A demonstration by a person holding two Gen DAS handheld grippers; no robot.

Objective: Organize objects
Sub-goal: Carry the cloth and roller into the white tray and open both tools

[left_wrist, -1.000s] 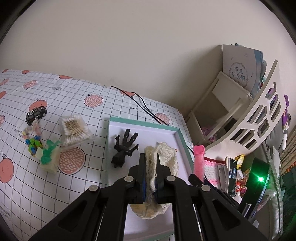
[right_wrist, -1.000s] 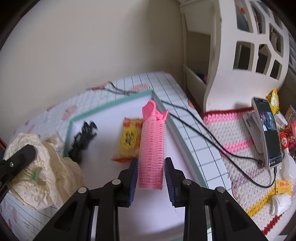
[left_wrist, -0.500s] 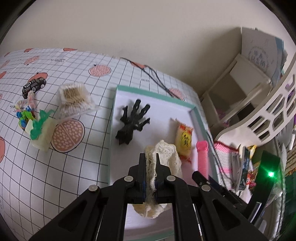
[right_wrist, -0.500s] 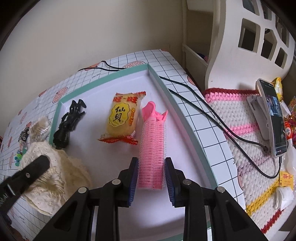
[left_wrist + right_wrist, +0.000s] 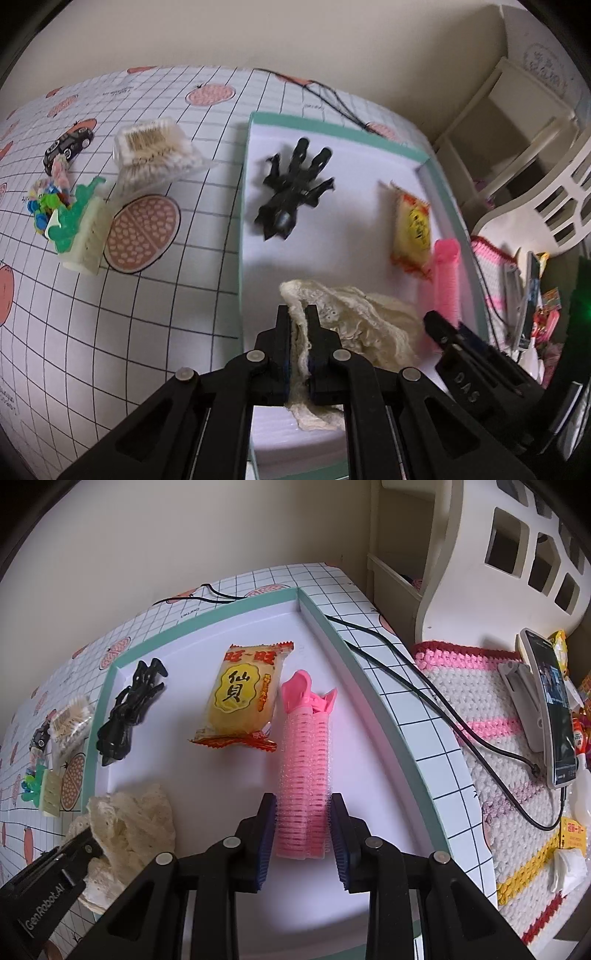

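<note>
On the bench, a toy car (image 5: pixel 68 146) and cotton swabs (image 5: pixel 155 151) lie left of the tray (image 5: pixel 332 123). Inside: black clip (image 5: pixel 293 188), snack packet (image 5: pixel 242 696). Left claw (image 5: pixel 298 318) clamps the lace cloth (image 5: pixel 354 321); right claw (image 5: pixel 303 805) clamps the pink roller (image 5: pixel 304 764).

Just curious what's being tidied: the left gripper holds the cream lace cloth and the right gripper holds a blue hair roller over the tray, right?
Nearly. The hair roller is pink, not blue, as the right wrist view shows. The rest holds: the left gripper pinches the cream lace cloth, the right gripper holds the roller over the tray.
</note>
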